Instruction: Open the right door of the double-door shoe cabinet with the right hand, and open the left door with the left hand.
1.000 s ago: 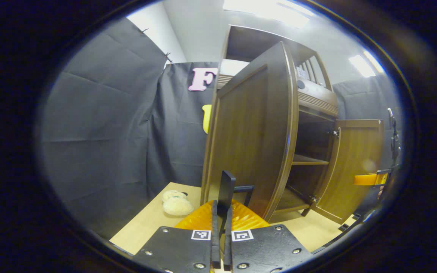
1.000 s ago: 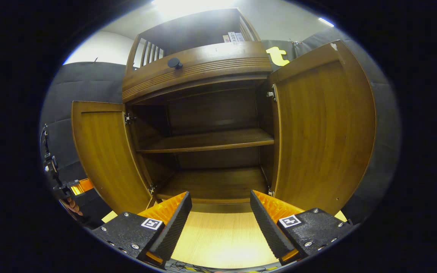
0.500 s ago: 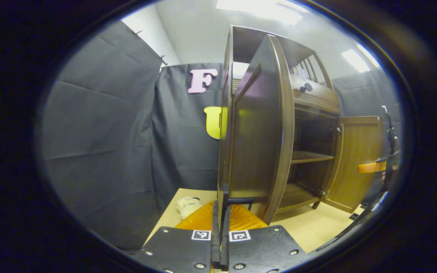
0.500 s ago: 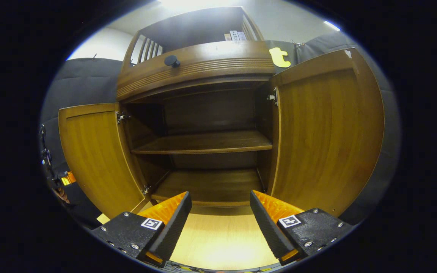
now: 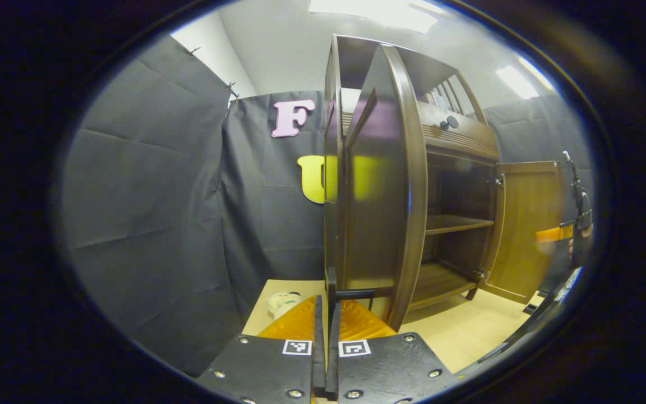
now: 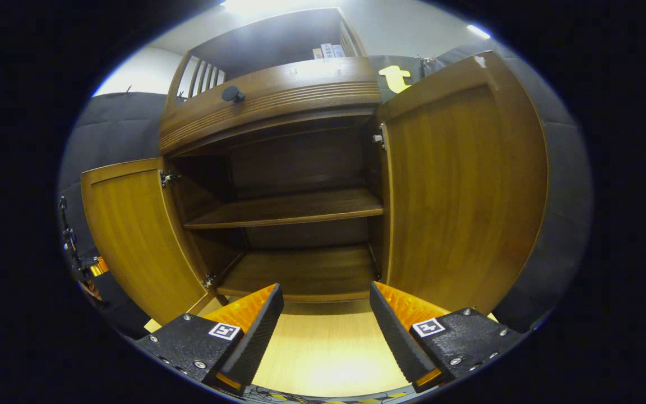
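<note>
My left gripper (image 5: 327, 314) is clamped on the black handle (image 5: 356, 293) of the left door (image 5: 382, 185), both fingers pinching it. That door stands upright, swung wide so its free edge points straight at my left gripper's camera. The right door (image 6: 463, 185) also stands wide open, upright on its hinges, its inner face turned to my right gripper (image 6: 326, 325), whose fingers are spread apart and grip nothing, low before the cabinet's opening.

The shoe cabinet (image 6: 278, 101) stands on a pale wooden bench (image 6: 323, 353), with black cloth walls behind it and bright ceiling lights overhead. Inside, the middle shelf (image 6: 289, 209) and the bottom board (image 6: 300, 272) both look bare. A drawer with a dark round knob (image 6: 231, 93) runs above the opening. A small pale plush toy (image 5: 281, 303) lies on the bench left of the cabinet.
</note>
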The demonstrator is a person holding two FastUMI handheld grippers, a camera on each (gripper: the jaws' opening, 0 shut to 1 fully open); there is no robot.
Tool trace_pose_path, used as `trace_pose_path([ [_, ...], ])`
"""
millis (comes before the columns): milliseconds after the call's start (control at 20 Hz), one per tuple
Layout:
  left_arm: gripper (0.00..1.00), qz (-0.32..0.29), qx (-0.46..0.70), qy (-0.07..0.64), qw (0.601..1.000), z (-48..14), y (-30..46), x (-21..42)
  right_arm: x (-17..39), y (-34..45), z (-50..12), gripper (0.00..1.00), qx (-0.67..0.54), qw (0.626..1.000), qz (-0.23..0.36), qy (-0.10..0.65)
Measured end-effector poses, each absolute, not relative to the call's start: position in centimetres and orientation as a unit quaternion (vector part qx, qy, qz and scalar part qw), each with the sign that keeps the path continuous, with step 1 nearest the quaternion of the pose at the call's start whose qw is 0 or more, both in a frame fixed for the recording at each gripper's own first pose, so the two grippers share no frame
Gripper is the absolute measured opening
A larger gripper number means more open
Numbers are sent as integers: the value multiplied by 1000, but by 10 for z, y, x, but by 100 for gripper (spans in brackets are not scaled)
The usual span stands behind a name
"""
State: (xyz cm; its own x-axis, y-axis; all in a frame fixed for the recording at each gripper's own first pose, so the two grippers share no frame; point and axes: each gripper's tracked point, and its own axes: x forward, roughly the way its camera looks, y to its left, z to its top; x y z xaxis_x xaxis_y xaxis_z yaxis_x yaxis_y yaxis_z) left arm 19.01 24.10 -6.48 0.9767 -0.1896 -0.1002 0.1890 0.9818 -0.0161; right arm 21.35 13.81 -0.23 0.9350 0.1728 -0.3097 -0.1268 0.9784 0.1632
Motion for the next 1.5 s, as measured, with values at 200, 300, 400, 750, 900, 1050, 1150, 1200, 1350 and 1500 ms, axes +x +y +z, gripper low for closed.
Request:
trace_pose_path([
  [200, 2, -72, -17, 66, 995, -71, 249, 178, 211, 107, 11, 91, 45, 988, 58, 136],
  [300, 5, -48, -25, 91, 994, -81, 262, 151, 207, 96, 29, 91, 18, 993, 55, 103],
  [400, 2, -12, -25, 98, 995, -78, 275, 117, 200, 91, 37, 95, 8, 995, 61, 85],
  [750, 36, 4, -76, 22, 997, 1, 178, 21, 176, 90, 34, 92, 16, 988, 121, 97],
  [900, 70, 26, -67, -6, 997, 36, 142, 11, 161, 80, 35, 92, 19, 985, 141, 98],
  [1050, 90, 51, -55, -13, 997, 48, 114, 3, 141, 57, 42, 95, 26, 985, 146, 86],
  [1150, 96, 75, -56, -13, 996, 44, 99, -4, 127, 34, 50, 95, 29, 987, 139, 71],
  [1200, 96, 80, -58, -8, 995, 40, 90, -8, 121, 22, 51, 92, 28, 989, 133, 66],
  [1350, 96, 81, -51, 18, 995, 31, 61, -20, 105, -8, 45, 91, 21, 991, 114, 63],
  [1500, 96, 84, -17, 10, 996, 49, 48, -34, 100, -21, 45, 95, 39, 992, 98, 68],
])
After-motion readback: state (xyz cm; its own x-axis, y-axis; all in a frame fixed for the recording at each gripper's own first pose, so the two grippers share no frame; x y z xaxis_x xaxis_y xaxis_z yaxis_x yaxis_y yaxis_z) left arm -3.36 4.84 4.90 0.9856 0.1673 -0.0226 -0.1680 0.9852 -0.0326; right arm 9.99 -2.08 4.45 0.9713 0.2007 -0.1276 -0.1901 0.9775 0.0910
